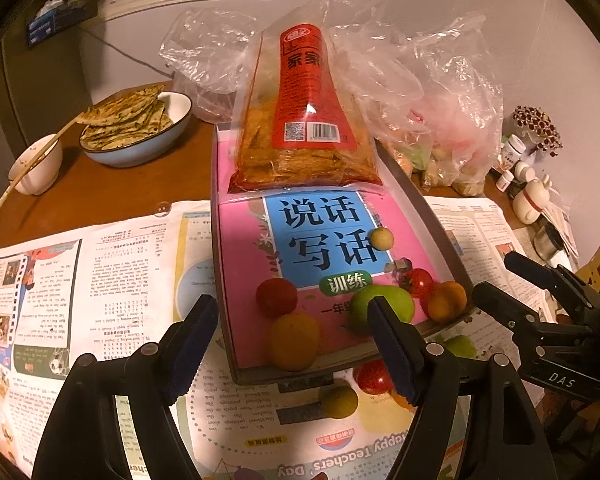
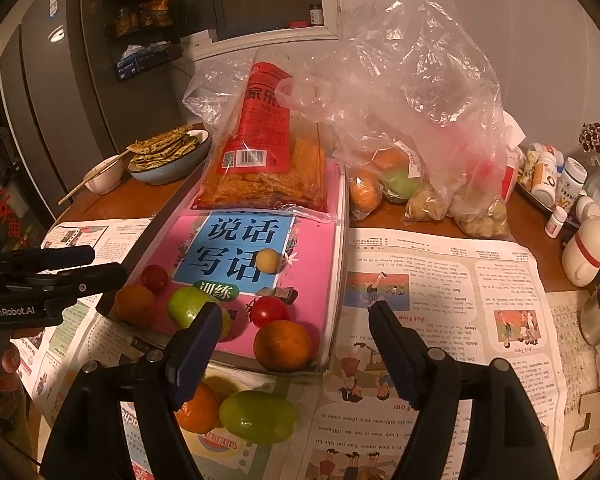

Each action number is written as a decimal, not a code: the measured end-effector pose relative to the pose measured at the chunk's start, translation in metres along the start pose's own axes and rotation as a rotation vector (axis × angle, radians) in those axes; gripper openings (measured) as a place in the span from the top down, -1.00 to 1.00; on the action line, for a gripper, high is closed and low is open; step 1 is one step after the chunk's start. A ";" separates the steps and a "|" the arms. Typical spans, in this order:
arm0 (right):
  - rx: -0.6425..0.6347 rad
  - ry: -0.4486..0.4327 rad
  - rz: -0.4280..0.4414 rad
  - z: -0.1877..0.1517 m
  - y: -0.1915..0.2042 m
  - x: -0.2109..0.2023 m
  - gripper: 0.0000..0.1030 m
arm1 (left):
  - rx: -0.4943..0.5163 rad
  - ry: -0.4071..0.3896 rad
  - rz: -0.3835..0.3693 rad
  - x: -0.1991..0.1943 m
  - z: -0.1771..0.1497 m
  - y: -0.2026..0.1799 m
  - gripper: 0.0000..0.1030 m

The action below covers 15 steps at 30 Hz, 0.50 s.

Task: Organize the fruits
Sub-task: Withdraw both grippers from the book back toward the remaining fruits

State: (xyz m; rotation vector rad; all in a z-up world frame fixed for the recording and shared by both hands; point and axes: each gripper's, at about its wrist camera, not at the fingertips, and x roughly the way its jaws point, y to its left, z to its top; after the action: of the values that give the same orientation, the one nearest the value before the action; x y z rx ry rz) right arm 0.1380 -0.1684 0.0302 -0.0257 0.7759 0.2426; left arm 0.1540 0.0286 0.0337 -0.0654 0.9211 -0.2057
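left hand-held gripper [image 1: 288, 344]: jaws apart, nothing betw. them; hovers over near edge of tray
right hand-held gripper [image 2: 296, 336]: released, empty; hangs over tray's near right corner, beside the orange there
tray [image 1: 428, 208]: shallow box lid on the surface, pink book cover as liner, snack bag [image 1: 304, 120] takes up far half
fruit in tray, counted: 2 oranges [image 1: 294, 340], 2 red tomatoes [image 1: 277, 296], 1 green apple [image 1: 382, 306], 1 small pale-yellow fruit [image 1: 381, 238] – 6 total, all at near end
fruit outside tray: on newspaper [image 2: 440, 280] just in front of tray – green fruit [image 2: 258, 416], orange [image 2: 198, 408], a yellowish one [image 1: 340, 400], red tomato [image 1: 374, 376]; approx 4, some partly hidden
plastic bags [image 2: 400, 184]: more fruit inside, count unclear
step in hand (judged): fetch next loose fruit, prob. the green one nearest the right jaws
how to do well: come down w/ jaws wide around its widest part, close gently – round & smooth, may roll off paper; lift clear of tray rim before moving in; set into a gap, not on top of others
risk: nudging the adjacent orange
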 end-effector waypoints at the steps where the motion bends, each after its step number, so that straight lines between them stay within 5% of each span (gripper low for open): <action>1: 0.000 -0.001 0.000 -0.001 0.000 -0.001 -0.50 | 0.001 -0.001 -0.003 0.000 0.000 -0.001 -0.53; 15: -0.010 -0.008 -0.004 -0.008 0.002 -0.011 -0.73 | 0.022 0.001 -0.040 -0.007 -0.010 -0.014 -0.56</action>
State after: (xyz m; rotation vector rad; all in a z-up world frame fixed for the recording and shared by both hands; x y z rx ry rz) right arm 0.1242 -0.1694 0.0320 -0.0359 0.7670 0.2433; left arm 0.1394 0.0167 0.0351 -0.0637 0.9192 -0.2526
